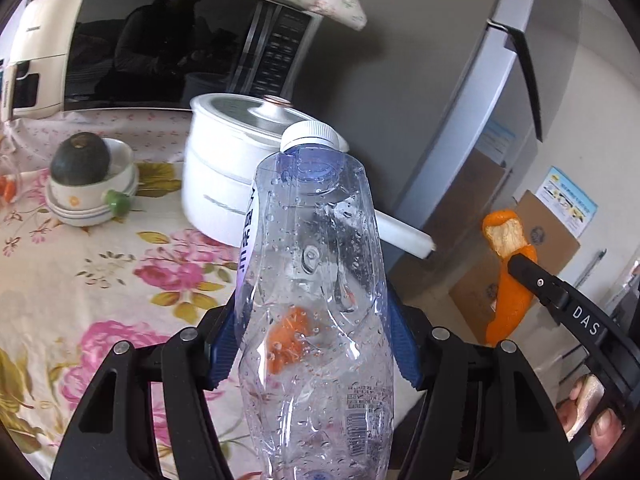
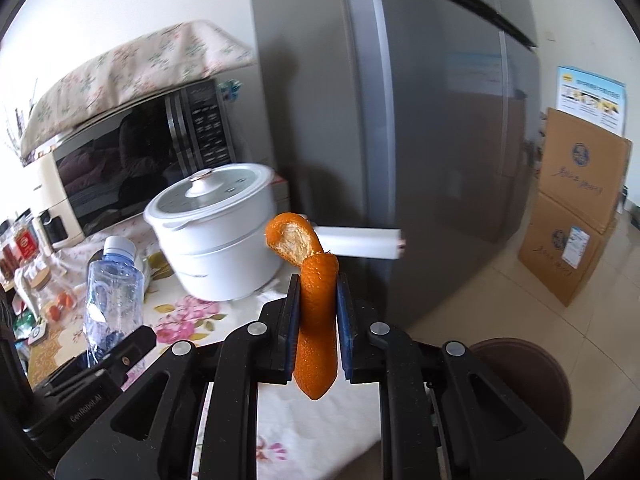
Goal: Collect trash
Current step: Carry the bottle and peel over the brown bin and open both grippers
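The left gripper (image 1: pixel 316 344) holds a crumpled clear plastic bottle with a white cap (image 1: pixel 316 272) between its blue pads, the cap pointing away from the camera. The right gripper (image 2: pixel 318 320) is nearly closed on a long curled strip of orange peel (image 2: pixel 316 312), which stands up between the pads and hangs a little below them. Both pieces of trash are lifted off the table with the flowered cloth (image 1: pixel 80 264) and are held close to its edge, side by side.

Behind them on the table stand a white lidded cooking pot with a long handle (image 2: pixel 216 240), a black microwave oven under a flowered cover (image 2: pixel 132 168) and a dark green squash in a white bowl (image 1: pixel 80 158). A tall grey refrigerator (image 2: pixel 420 120) and brown cardboard boxes (image 2: pixel 576 208) are on the right.

I judge that the picking step is done and the carrying step is now in hand. No trash bin is surely visible; the dark round thing (image 2: pixel 520 384) low at the right I cannot identify. The next move needs a bin to be found, and the two grips kept firm until each piece is above it.
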Motion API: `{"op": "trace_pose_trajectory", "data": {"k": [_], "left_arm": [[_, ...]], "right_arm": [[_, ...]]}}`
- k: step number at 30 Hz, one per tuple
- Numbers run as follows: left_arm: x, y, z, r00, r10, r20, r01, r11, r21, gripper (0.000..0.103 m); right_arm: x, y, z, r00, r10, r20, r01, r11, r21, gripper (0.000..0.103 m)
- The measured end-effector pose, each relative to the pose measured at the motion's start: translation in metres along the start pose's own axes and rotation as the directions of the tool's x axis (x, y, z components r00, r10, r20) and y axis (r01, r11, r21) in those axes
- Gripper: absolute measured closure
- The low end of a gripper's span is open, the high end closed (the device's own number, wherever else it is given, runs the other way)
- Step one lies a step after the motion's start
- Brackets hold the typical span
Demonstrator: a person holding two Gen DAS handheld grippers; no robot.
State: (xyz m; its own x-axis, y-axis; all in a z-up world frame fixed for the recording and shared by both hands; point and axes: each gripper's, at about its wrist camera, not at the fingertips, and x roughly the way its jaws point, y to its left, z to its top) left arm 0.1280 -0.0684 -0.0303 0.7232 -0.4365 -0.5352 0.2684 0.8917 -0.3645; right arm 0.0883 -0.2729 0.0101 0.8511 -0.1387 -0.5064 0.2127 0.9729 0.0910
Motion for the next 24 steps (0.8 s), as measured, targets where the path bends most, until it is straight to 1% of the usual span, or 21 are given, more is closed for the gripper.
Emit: {"op": "trace_pose_trajectory", "data": {"k": [7,13,20,24], "left_arm": [[0.016,-0.053,-0.007,0.997,-0.071,-0.028,0.072,0.996,0.046,0.04],[0.032,-0.099,-0.018,0.99,-0.122,-0.066,0.127,0.988,0.09,0.04],[0.045,-0.145,-0.033,0.978,-0.174,-0.113,0.188,0.973,0.135,0.04],[0.053,-0.169,-0.043,0.969,-0.201,-0.145,0.223,0.963,0.154,0.04]], "right_arm": [[-0.015,-0.052,-0.001,0.996,-0.084,0.024,0.083,0.996,0.034,0.088],[-0.025,-0.102,-0.002,0.987,-0.158,0.023,0.156,0.983,0.093,0.087],[-0.037,-0.146,-0.009,0.973,-0.23,0.016,0.224,0.961,0.162,0.087],[-0.04,-0.173,-0.016,0.962,-0.272,-0.007,0.268,0.942,0.2,0.087]]}}
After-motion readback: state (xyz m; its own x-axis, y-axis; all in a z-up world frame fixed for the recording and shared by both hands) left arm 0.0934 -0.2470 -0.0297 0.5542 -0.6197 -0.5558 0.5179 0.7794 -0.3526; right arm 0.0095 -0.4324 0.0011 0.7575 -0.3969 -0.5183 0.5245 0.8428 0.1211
